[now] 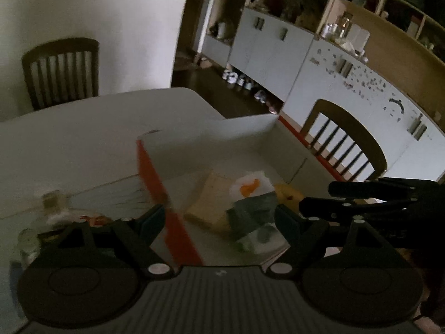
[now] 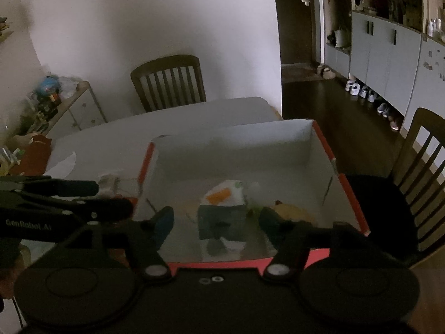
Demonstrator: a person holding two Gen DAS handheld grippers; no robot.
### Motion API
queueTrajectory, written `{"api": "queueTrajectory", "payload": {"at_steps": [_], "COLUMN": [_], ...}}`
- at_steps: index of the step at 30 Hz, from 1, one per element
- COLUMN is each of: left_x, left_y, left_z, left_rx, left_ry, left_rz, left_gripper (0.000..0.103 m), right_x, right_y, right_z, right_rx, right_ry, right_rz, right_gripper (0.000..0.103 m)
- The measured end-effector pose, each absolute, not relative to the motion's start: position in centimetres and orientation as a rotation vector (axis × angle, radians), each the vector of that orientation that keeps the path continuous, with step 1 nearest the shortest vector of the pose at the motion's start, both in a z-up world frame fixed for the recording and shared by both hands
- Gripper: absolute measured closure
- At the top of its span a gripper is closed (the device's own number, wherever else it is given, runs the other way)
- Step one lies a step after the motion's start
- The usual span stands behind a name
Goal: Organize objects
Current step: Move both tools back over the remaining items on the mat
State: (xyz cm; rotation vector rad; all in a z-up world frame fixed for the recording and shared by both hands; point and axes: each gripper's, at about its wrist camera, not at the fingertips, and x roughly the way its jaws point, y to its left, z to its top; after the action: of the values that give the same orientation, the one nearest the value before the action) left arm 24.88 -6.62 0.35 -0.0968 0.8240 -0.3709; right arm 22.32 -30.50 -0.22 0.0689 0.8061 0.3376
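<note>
A red-edged white cardboard box (image 2: 319, 136) stands on the white table (image 2: 194, 114); it also shows in the left wrist view (image 1: 150, 175). Inside lie a white packet with an orange mark (image 2: 225, 194), a dark green and white pack (image 2: 219, 222), a yellow item (image 2: 292, 211) and a beige flat piece (image 1: 208, 203). My right gripper (image 2: 215, 222) is open above the box's near part, over the green pack. My left gripper (image 1: 218, 222) is open over the box's left wall, empty. The other gripper's black fingers show at the right (image 1: 361, 194).
Outside the box on the left lie small blurred items, a white cap (image 1: 51, 203) and a glass jar (image 1: 27, 245). Wooden chairs stand behind the table (image 2: 169, 80) and at the right (image 2: 422, 153). A cluttered side cabinet (image 2: 75, 105) is at the left; grey cupboards (image 2: 389, 53) line the right wall.
</note>
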Motion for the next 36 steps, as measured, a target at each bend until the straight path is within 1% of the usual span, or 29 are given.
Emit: {"api": "queueTrajectory", "payload": {"at_steps": [3,5,12,13,18,21,28,36], "left_x": [24.1,23.5,21.7,21.5,20.5,19.8,18.8,19.1], "left_y": [-4.6,-3.1,1.9,2.5,5.9,8.0,12.6,15.7], "left_z": [0.7,0.8,0.6,0.5,-0.4,-0.9,-2.2,-4.1], "left_rx": [-0.109,-0.115,-0.123,-0.122,-0.129,-0.123,-0.115,-0.080], "left_ry": [0.810,0.802,0.790,0.793,0.797,0.798,0.780,0.791], "left_rz": [-0.359,-0.357,-0.323,-0.318,-0.311,-0.295,-0.255,-0.204], "left_gripper": [0.018,0.018,0.017,0.016,0.014,0.001,0.000,0.000], "right_x": [21.5,21.0,18.9,18.6,17.6,17.0,15.8,14.6], "right_y": [-29.0,-27.9,-24.2,-23.7,-20.6,-19.0,-15.7,-11.9], "right_z": [0.0,0.1,0.0,0.0,-0.3,-0.5,-1.4,-2.9], "right_rx": [0.066,0.065,0.062,0.066,0.056,0.059,0.056,0.022], "right_ry": [0.797,0.791,0.774,0.776,0.786,0.796,0.821,0.858], "right_rz": [0.334,0.333,0.336,0.340,0.352,0.353,0.362,0.393], "right_gripper": [0.026,0.021,0.014,0.013,0.012,0.012,0.012,0.012]}}
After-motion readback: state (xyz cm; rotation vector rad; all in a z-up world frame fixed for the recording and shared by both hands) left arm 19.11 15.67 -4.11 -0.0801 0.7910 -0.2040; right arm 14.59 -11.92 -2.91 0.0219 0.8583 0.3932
